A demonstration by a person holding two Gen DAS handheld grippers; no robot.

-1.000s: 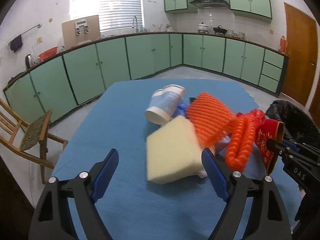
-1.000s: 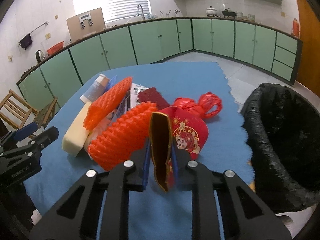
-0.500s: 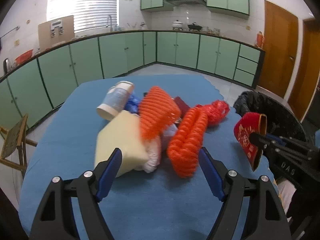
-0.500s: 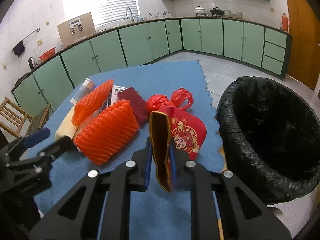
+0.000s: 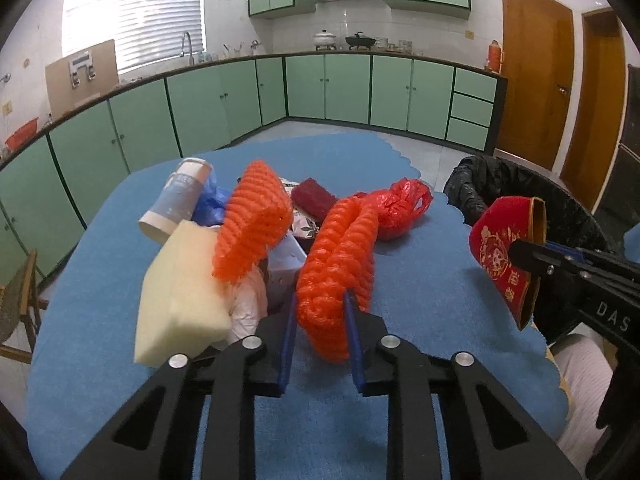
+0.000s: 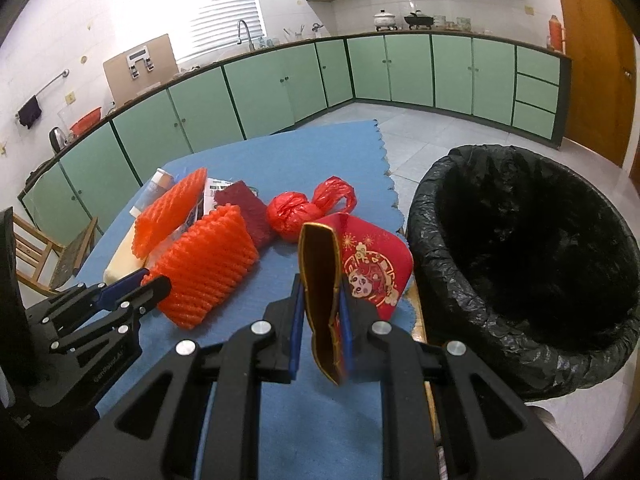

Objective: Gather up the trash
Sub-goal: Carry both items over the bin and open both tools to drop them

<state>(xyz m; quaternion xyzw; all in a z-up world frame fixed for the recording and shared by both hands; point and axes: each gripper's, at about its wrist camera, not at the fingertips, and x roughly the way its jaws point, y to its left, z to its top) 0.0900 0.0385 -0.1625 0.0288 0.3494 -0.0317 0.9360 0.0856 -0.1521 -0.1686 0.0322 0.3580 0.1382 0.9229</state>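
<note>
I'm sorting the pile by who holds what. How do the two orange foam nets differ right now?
The nearer orange foam net is pinched between the left gripper fingers; the farther orange foam net lies free, propped on the foam block. The nearer one looks rolled and tubular, the farther one flatter. Both share the ribbed orange mesh.

The red pouch [image 6: 362,276], with gold trim and a cartoon print, stood upright between the fingers of the right tool [image 6: 322,312], its open mouth facing up. The black-lined trash bin [image 6: 528,248] stood just to the right of that tool, beside the table edge. One orange foam net [image 5: 336,272] was pinched at its near end between the fingers of the left tool [image 5: 320,336] and stretched away from it. A second orange foam net [image 5: 252,224] lay ahead and to the left, on top of a cream foam block [image 5: 184,292]. Further ahead lay a knotted red plastic bag [image 5: 400,208], a dark red sponge [image 5: 314,198] and a white tube [image 5: 178,200] lying on its side.
</note>
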